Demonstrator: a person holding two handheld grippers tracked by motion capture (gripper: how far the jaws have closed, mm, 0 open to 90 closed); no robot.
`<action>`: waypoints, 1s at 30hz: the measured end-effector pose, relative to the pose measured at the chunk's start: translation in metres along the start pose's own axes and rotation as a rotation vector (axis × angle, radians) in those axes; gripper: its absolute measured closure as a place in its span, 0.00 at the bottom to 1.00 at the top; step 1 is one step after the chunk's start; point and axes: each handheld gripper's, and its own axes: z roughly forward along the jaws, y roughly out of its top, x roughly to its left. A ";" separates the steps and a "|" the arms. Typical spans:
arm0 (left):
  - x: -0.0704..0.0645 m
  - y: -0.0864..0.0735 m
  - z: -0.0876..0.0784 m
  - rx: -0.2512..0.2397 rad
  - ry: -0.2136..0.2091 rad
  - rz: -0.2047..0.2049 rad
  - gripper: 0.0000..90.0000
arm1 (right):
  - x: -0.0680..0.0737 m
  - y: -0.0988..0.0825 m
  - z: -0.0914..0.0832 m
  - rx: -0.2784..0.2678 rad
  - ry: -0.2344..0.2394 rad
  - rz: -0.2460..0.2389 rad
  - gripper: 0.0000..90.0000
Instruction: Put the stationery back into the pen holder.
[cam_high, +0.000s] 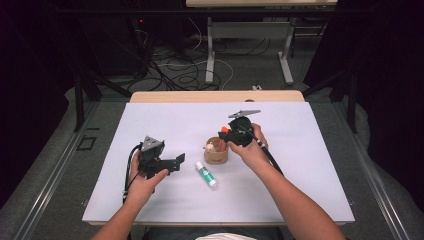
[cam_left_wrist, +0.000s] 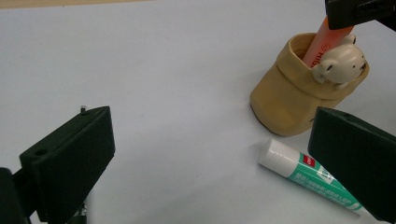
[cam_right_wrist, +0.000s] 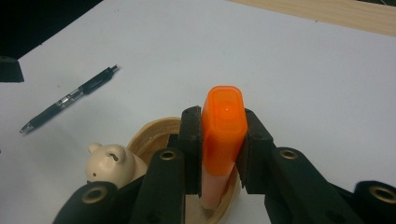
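Standing upright in the mouth of the tan bear-faced holder (cam_right_wrist: 140, 140), the orange highlighter (cam_right_wrist: 223, 122) is clamped between the pads of the right claw (cam_high: 231, 133), its lower end already sunk inside the holder, so the placing is judged nearly done with only the release left. A green-and-white glue stick (cam_left_wrist: 308, 175) lies on the white table (cam_high: 310, 165) just beside the holder, and a black pen (cam_right_wrist: 70, 99) lies farther off; both are judged yet to be stowed. The left claw (cam_high: 178, 161) is held wide with nothing between its jaws, near the glue stick
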 end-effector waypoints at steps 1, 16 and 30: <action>0.000 0.000 0.000 -0.001 0.000 0.000 0.01 | 0.000 0.000 0.000 -0.002 -0.001 -0.003 0.83; 0.000 0.000 0.001 0.011 0.001 0.012 0.01 | -0.002 -0.002 -0.002 -0.007 0.008 0.027 0.74; 0.000 -0.001 0.002 0.006 0.004 0.001 0.01 | 0.000 0.002 -0.015 -0.071 0.044 0.042 0.55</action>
